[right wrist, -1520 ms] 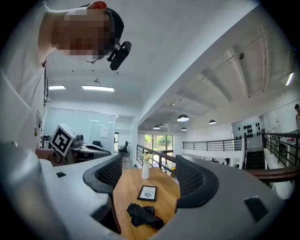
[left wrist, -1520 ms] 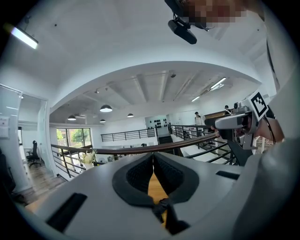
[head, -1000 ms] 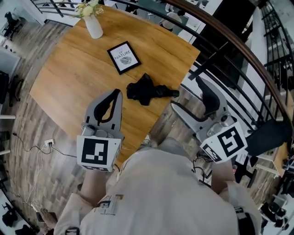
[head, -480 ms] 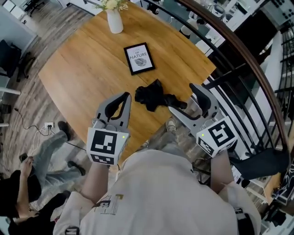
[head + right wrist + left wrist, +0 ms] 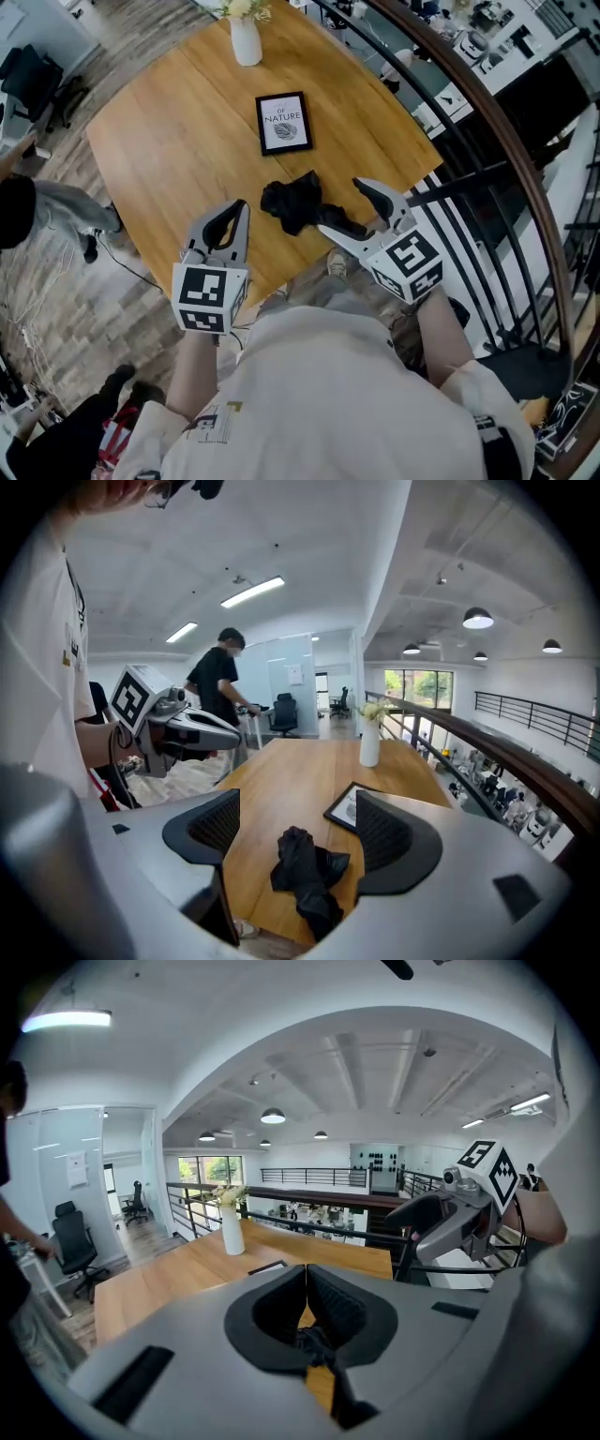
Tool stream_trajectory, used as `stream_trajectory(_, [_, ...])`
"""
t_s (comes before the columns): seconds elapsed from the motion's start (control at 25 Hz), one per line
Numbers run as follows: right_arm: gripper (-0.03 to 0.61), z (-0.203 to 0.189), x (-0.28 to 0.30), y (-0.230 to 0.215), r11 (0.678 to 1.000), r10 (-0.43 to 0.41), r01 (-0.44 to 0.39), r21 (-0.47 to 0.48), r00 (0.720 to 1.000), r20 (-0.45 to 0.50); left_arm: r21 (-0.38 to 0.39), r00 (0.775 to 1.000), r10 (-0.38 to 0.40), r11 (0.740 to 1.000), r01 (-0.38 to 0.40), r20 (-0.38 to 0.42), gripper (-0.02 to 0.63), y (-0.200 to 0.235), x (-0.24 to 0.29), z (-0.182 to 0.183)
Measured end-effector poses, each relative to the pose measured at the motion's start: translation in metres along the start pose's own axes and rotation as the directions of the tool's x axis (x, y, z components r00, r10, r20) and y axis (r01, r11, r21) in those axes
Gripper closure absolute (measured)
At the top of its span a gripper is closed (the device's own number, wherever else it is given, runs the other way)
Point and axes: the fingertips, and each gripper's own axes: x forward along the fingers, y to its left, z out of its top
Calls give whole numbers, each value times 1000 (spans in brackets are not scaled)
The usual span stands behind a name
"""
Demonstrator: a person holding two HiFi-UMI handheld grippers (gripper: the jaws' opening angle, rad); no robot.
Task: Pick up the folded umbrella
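Note:
The folded black umbrella (image 5: 300, 205) lies crumpled on the wooden table (image 5: 187, 141) near its front edge; in the right gripper view the umbrella (image 5: 306, 870) sits straight ahead between the jaws' line, a short way off. My right gripper (image 5: 351, 209) is open, its fingertips just right of the umbrella's handle end, apart from it. My left gripper (image 5: 234, 217) is shut with nothing in it, over the table's near edge, left of the umbrella. In the left gripper view the jaws (image 5: 306, 1302) meet and hide most of the umbrella.
A framed picture (image 5: 283, 122) lies flat beyond the umbrella, and a white vase (image 5: 247, 39) with flowers stands at the far edge. A dark railing (image 5: 487, 141) runs along the table's right side. A person (image 5: 217, 696) stands left of the table.
My right gripper has moved left and forward, close to the umbrella's handle end. The left gripper has stayed near the table's front edge. The head view has shifted slightly.

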Motion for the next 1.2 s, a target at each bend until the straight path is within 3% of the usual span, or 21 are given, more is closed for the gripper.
stream_trajectory(0.12, [196,-16,12,-4,998,63,-63,-8,997,-46,-14,999,42,999,-42,-20,594,-4,1,-6])
stream_trajectory(0.28, [196,-38,31,3,981,186,-181,70,979,-80,-48,994,90,994,-94,-68,594,-7,2,-26])
stream_trajectory(0.44, [196,-64,52,10,970,240,-233,63,958,-156,-113,985,112,985,-127,-132,594,-10,0,-56])
stream_trajectory(0.76, [196,-133,99,18,965,214,-255,-59,899,-381,-173,969,107,974,-147,-225,594,-23,-9,-106])
stream_trajectory(1.0, [196,-181,128,17,967,225,-253,4,850,-476,-204,955,70,970,-133,-290,594,-31,-1,-144])
stream_trajectory(1.2, [198,-209,149,4,979,183,-203,18,837,-516,-181,947,35,979,-97,-320,594,-43,14,-161])
